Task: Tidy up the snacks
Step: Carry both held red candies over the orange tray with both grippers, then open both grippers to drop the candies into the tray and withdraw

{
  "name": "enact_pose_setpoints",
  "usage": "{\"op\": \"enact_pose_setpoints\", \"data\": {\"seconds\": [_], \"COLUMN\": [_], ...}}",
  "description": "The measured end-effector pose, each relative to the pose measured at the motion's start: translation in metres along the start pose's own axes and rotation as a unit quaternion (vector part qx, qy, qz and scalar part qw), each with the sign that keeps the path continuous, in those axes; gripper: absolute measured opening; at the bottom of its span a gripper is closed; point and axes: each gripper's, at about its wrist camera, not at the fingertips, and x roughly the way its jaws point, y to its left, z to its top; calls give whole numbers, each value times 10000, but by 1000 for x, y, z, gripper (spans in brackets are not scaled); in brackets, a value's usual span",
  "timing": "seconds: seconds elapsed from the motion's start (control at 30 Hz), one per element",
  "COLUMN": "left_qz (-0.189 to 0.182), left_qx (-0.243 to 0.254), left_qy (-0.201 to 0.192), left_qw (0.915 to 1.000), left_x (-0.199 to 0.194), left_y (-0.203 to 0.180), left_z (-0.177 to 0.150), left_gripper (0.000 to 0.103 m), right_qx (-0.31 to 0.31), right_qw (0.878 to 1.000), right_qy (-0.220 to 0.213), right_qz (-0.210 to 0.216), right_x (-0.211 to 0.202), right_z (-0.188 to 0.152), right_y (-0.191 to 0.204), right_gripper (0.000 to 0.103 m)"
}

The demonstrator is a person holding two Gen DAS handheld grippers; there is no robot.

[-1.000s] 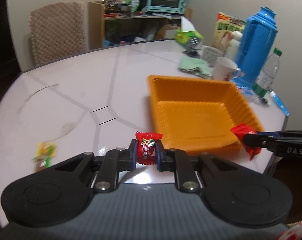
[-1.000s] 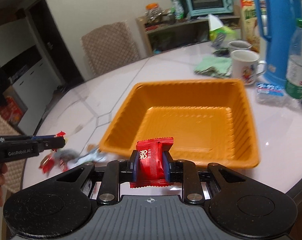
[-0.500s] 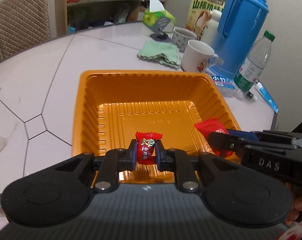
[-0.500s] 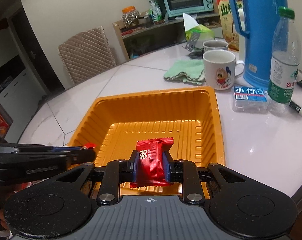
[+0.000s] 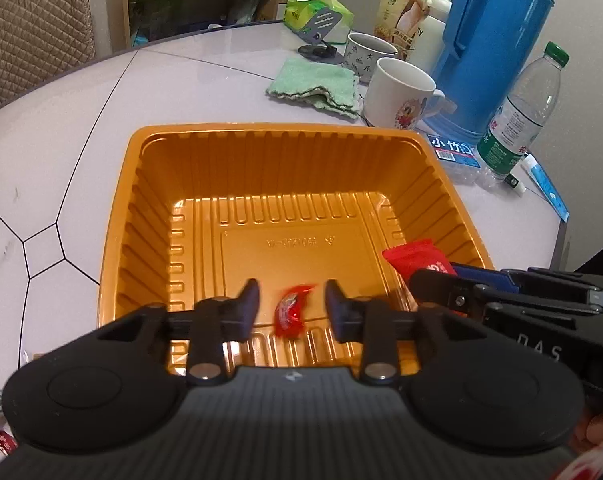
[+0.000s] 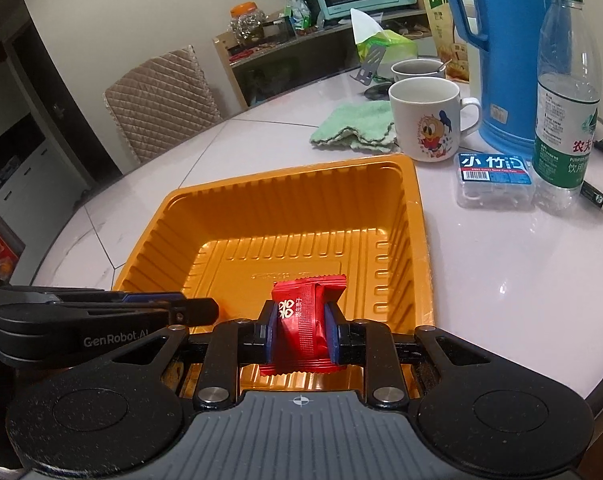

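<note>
Opening over the tray [image 5: 117,240], your left gripper [image 5: 291,306] is dropping its candy [image 5: 290,312]. Your right gripper [image 6: 300,330] is gripping a red packet [image 6: 303,324] close beside it; releasing near the rim is risking a spill.

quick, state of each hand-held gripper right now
Left hand-held gripper: open, jaws just opening, small red candy loose between them.
Right hand-held gripper: shut on red snack packet.

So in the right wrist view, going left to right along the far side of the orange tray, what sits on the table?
Green cloth → cartoon mug → blue thermos jug → water bottle.
</note>
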Motion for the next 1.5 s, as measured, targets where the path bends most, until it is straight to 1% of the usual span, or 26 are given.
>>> {"op": "enact_pose_setpoints", "data": {"seconds": [0.27, 0.43, 0.67, 0.73, 0.77, 0.8, 0.83, 0.87, 0.9, 1.03, 1.1, 1.2, 1.3, 1.5], "left_qz": [206, 308, 401, 383, 373, 371, 367, 359, 349, 372, 381, 432, 508, 675], "left_qx": [-188, -300, -398, -436, -459, -481, -510, -538, -562, -671, -751, -863, -965, -996], "left_qy": [-51, -105, -165, -204, -226, -241, -257, -272, -288, -306, -306, -316, -327, -346], "left_qw": [9996, 9990, 9983, 9981, 9980, 9979, 9977, 9975, 9974, 9966, 9960, 9948, 9935, 9921], "left_x": [-12, -22, -36, -43, -47, -51, -56, -60, -65, -86, -97, -114, -130, -155], "left_y": [10, 16, 18, 19, 19, 20, 21, 23, 24, 34, 41, 54, 67, 89], "left_z": [-1, -4, -11, -14, -15, -17, -20, -23, -26, -43, -52, -65, -79, -105], "left_gripper": [34, 35, 40, 40, 40, 41, 41, 41, 41, 41, 41, 41, 41, 41], "right_qx": [-44, -126, -253, -247, -229, -206, -178, -153, -133, -8, 81, 83, 37, 135], "right_qw": [9999, 9998, 9996, 9996, 9997, 9997, 9997, 9996, 9994, 9991, 9986, 9978, 9975, 9959], "right_qy": [26, -42, -100, -96, -107, -132, -177, -240, -318, -398, -456, -547, -558, -499], "right_qz": [102, 129, 55, 50, 60, 60, 51, 37, 39, 157, 255, 356, 427, 743], "right_x": [5, 6, 8, 7, 5, 3, -1, -6, -11, -31, -43, -58, -70, -83], "right_z": [0, 2, 4, 4, 3, 3, 1, 0, -2, -8, -13, -18, -23, -37], "right_y": [0, 4, 7, 7, 6, 6, 6, 5, 5, 5, 5, 10, 19, 39], "right_gripper": [25, 25, 27, 30, 37, 48, 55, 64, 67, 75, 80, 84, 84, 84]}}
